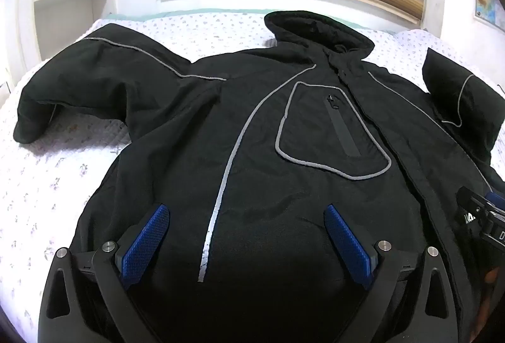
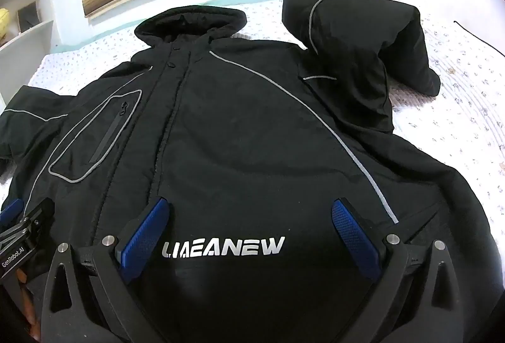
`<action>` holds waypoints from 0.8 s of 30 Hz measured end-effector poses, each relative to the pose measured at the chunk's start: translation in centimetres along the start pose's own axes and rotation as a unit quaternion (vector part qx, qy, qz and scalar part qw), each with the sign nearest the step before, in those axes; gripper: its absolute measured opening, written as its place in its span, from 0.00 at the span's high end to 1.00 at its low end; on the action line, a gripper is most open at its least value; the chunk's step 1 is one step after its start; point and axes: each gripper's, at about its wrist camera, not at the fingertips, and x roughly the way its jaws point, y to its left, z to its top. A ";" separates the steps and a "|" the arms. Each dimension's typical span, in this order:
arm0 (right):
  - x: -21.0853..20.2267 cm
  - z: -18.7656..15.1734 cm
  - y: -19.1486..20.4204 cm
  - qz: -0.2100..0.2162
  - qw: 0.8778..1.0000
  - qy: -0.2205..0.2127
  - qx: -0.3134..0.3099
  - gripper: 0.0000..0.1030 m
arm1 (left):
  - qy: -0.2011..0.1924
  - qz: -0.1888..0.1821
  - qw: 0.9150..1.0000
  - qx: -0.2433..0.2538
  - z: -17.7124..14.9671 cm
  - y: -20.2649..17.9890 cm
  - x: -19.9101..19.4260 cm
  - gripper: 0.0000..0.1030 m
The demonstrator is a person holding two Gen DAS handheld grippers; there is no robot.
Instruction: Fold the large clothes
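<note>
Black jacket (image 1: 252, 128) hem cut off at my lower frame; both hand-held grippers (image 1: 247, 240) (image 2: 249, 235) gape empty above it; bed (image 1: 47, 185) beneath.

We see the jacket (image 1: 252, 128) as matt black woven cloth, lightly creased, with grey piping (image 1: 240, 137) that shines where light catches it and silvery glossy lettering (image 2: 223, 247). Its pocket zip (image 1: 342, 128) looks smooth and rubbery. The bedspread (image 1: 47, 178) is white quilted cloth with a small floral print. Our left gripper (image 1: 247, 235) and right gripper (image 2: 251, 232) have matt black plastic arms, blue knurled pads (image 2: 145, 235) and bright metal pins (image 1: 109, 246).
</note>
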 end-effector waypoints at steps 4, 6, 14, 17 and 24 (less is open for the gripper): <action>0.0 -0.1 0.0 -0.001 1.000 0.003 0.000 0.00 | 0.001 0.000 1.000 0.000 0.1 0.0 0.0 0.04; -0.2 -0.3 0.0 0.000 1.000 0.003 0.001 0.00 | 0.001 0.000 1.000 0.000 0.1 0.0 0.1 0.04; -0.3 -0.4 -0.2 0.000 1.000 0.001 0.001 0.00 | 0.002 0.001 1.000 -0.001 0.3 -0.1 0.0 0.04; 0.3 -0.7 -0.2 0.002 1.000 0.001 0.003 0.00 | 0.002 0.001 1.000 0.000 0.0 -0.1 0.1 0.04; 0.4 -0.7 0.1 0.001 1.000 0.003 0.003 0.00 | 0.003 0.001 1.000 -0.001 0.2 -0.1 0.2 0.04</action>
